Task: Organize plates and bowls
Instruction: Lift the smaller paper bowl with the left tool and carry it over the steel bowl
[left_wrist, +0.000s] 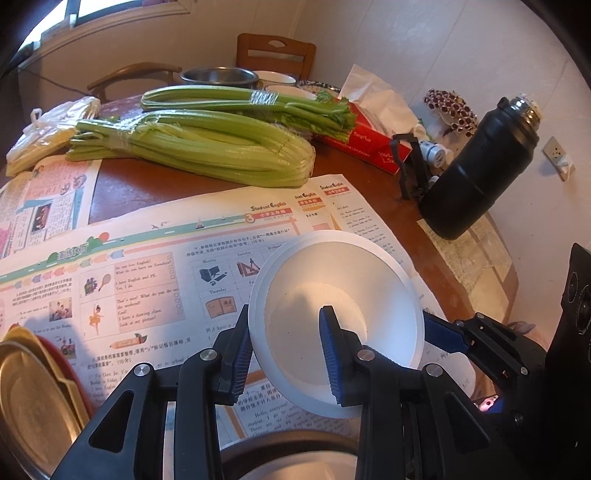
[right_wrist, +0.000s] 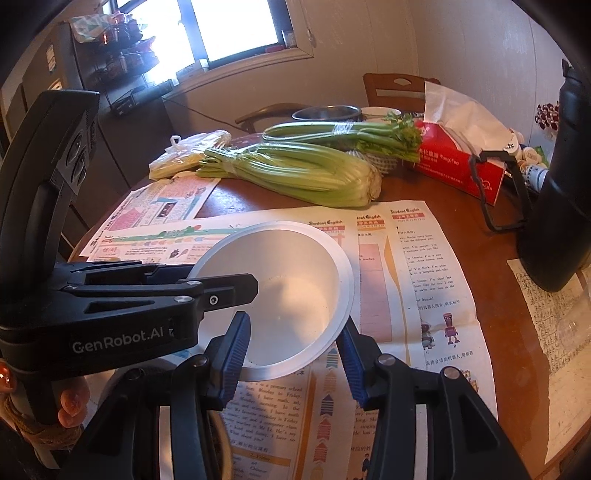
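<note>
A white bowl (left_wrist: 340, 295) is tilted above the newspaper-covered table (left_wrist: 147, 258). My left gripper (left_wrist: 286, 321) has one finger outside the bowl's left rim and one inside it, closed on the rim. My right gripper (right_wrist: 291, 332) has one finger inside the bowl (right_wrist: 291, 280) and one outside its right rim, and holds that side; it also shows in the left wrist view at the bowl's right edge (left_wrist: 439, 334). Gold and red plates (left_wrist: 33, 398) are stacked at the lower left. Another dish rim (left_wrist: 288, 461) lies below my left gripper.
Two bundles of celery (left_wrist: 207, 147) lie across the middle of the table. A red tissue box (left_wrist: 369, 140), a black flask (left_wrist: 476, 173) and a steel bowl (left_wrist: 218, 75) stand further back. Chairs (left_wrist: 275, 51) stand behind the table.
</note>
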